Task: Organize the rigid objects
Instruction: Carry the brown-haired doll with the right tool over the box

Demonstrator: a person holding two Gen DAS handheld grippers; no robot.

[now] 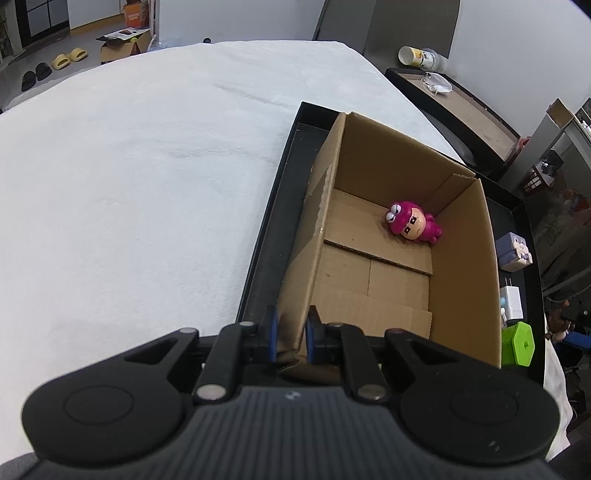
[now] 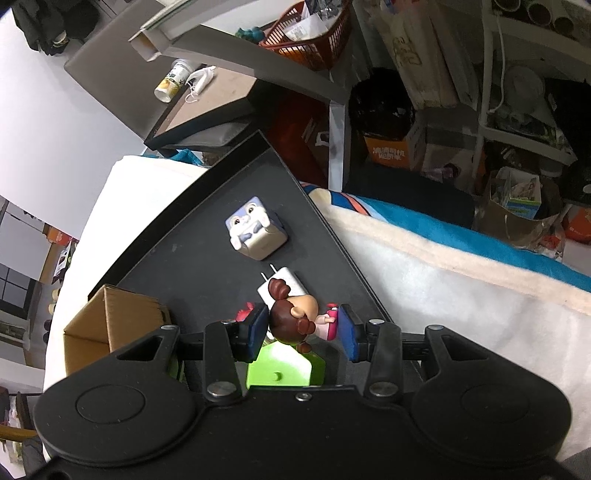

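Observation:
An open cardboard box (image 1: 461, 258) stands in a black tray (image 1: 269, 229), and a pink figurine (image 1: 413, 223) lies in its far corner. My left gripper (image 1: 293, 317) is shut on the box's near wall. To the right of the box, the tray holds a blue-white cube toy (image 1: 513, 251), a white charger (image 1: 511, 297) and a green hexagonal piece (image 1: 519, 343). In the right wrist view, my right gripper (image 2: 303, 317) is shut on a brown-haired doll (image 2: 295, 310) in pink. It hangs above the green piece (image 2: 284, 369), the charger (image 2: 288, 280) and the cube toy (image 2: 255, 232).
The tray rests on a white cloth-covered table (image 1: 129, 184). A low side table (image 1: 461, 110) with a bottle (image 1: 421, 57) and a mask stands beyond it. A blue-edged blanket (image 2: 443, 229) and cluttered shelves with a red basket (image 2: 310, 33) lie past the tray's right edge.

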